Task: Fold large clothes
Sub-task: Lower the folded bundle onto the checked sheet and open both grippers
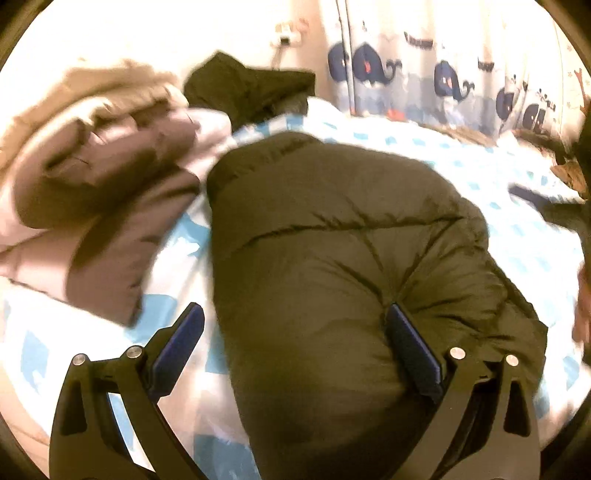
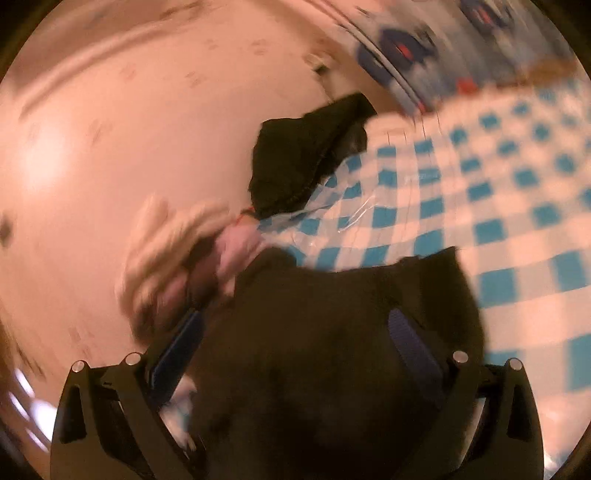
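The dark puffy jacket (image 1: 332,258) is filling the bed's middle. A pile of folded coats (image 1: 92,177) is blocking the left side, and a black garment (image 1: 243,85) is lying behind. The checkered sheet (image 1: 517,236) is staying free on the right.

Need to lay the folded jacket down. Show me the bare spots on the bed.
Bare checkered sheet lies between the dark puffer jacket and the whale curtain. The left side is crowded: brown and pink coat pile, black garment behind.

Home bedroom, checked bedsheet (image 1: 461,162), whale-print curtain (image 1: 424,74), wall socket (image 1: 286,35)
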Demonstrator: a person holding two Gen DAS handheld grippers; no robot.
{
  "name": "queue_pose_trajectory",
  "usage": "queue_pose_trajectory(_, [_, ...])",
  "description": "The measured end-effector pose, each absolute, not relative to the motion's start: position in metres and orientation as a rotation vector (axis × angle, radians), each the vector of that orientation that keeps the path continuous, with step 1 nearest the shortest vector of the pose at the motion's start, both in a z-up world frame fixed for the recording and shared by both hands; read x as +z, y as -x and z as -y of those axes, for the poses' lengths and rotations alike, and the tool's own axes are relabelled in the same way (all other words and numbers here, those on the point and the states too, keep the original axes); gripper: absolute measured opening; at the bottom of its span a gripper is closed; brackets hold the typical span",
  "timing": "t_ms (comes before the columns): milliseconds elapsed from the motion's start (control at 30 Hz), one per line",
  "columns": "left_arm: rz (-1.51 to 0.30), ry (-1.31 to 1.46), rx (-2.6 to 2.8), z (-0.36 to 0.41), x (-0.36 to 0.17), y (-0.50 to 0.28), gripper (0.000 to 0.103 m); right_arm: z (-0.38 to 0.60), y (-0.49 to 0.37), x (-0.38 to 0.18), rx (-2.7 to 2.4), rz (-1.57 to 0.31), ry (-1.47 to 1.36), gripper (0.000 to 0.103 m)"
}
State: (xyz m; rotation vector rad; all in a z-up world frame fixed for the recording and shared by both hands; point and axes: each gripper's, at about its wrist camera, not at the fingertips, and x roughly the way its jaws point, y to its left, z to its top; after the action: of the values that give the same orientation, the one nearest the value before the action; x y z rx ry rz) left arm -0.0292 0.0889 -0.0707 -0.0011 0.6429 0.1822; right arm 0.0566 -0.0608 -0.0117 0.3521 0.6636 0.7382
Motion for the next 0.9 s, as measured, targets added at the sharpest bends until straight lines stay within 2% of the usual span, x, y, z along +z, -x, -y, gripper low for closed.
queue_pose_trajectory(133, [-0.554, 0.068, 0.204, -0.084, -0.054, 0.055, 0.095, 0.035, -0.037, -0.092, 0.659, -0.927, -0.161, 0.096])
queue_pose_trajectory(200, [-0.636, 0.119, 0.162, -0.085, -0.057, 0.047, 0.095, 0.038, -0.043, -0.117, 0.678, -0.981, -0.223, 0.096])
queue_pose_trajectory(267, [-0.756, 0.087, 0.162, -0.085, -0.066, 0.031, 0.095, 0.046, -0.046, -0.104, 0.642, -1.029, -0.294, 0.096])
queue_pose_trajectory(300, [-0.759, 0.042, 0.234, -0.084, -0.065, 0.033, 0.095, 0.050, -0.043, -0.093, 0.642, -1.013, -0.326, 0.096])
queue_pose_trajectory(400, [-0.684, 0.047, 0.245, -0.084, -0.048, 0.050, 0.095, 0.066, -0.013, -0.045, 0.614, -0.831, -0.286, 0.096])
queue_pose_trajectory(467, [-0.653, 0.081, 0.226, -0.086, -0.039, 0.055, 0.095, 0.069, 0.006, -0.034, 0.602, -0.778, -0.273, 0.096])
queue_pose_trajectory(500, [-0.652, 0.099, 0.218, -0.085, -0.037, 0.051, 0.095, 0.065, 0.009, -0.037, 0.604, -0.789, -0.255, 0.096])
queue_pose_trajectory(600, [-0.712, 0.169, 0.149, -0.086, -0.046, 0.031, 0.095, 0.045, -0.005, -0.083, 0.521, -0.998, -0.093, 0.096])
queue_pose_trajectory(667, [-0.818, 0.159, 0.103, -0.081, -0.066, 0.009, 0.095, 0.067, -0.016, -0.094, 0.494, -1.043, -0.273, 0.096])
queue_pose_trajectory(700, [-0.836, 0.124, 0.118, -0.078, -0.075, 0.001, 0.095, 0.076, -0.017, -0.082, 0.491, -0.990, -0.334, 0.096])
queue_pose_trajectory(800, [-0.802, 0.062, 0.144, -0.066, -0.088, -0.004, 0.095, 0.073, -0.036, -0.028, 0.681, -0.819, -0.457, 0.096])
queue_pose_trajectory(900, [-0.803, 0.074, 0.127, -0.061, -0.089, -0.011, 0.095, 0.044, -0.086, -0.004, 0.869, -0.804, -0.580, 0.096])
